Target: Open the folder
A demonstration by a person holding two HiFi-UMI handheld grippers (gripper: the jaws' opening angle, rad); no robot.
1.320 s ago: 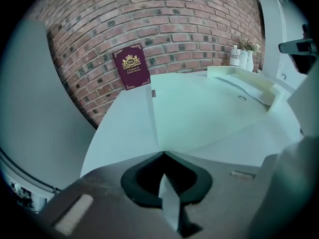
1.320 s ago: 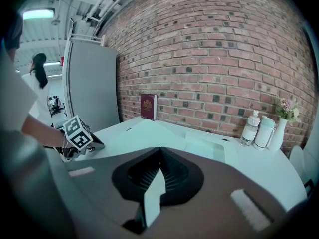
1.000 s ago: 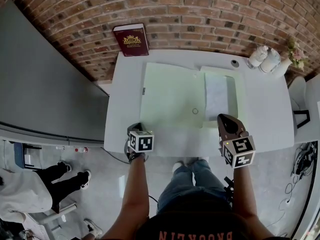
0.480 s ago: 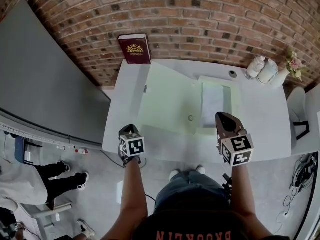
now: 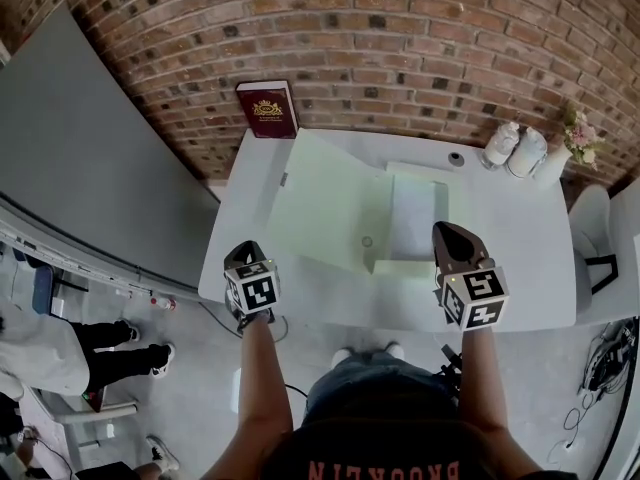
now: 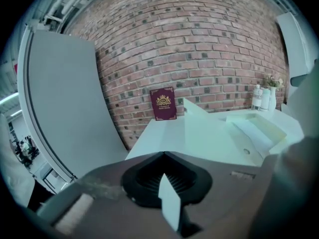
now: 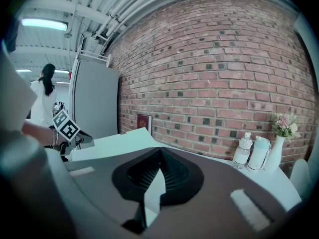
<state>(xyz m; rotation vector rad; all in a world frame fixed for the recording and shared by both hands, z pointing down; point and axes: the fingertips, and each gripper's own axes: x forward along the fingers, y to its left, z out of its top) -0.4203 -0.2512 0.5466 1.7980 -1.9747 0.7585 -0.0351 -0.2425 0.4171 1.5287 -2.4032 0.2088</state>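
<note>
While both pairs of jaws sit pressed together on nothing, the left gripper (image 5: 241,253) and right gripper (image 5: 447,236) hover by the white table's (image 5: 520,228) front edge. Ahead, between them, the open folder (image 5: 330,203) spreads sideways, its spine aimed at the brick wall (image 5: 400,28) and its left cover tilted up. Only the right gripper view shows ceiling lights (image 7: 44,23).

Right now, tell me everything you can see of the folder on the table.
The folder is thin, pale green, like plastic or card, lying open on the white table. Its left cover tilts up off the surface; the right half lies flat with a white sheet in it. A small ring sits near the fold. Nothing else seems to touch it.
</note>
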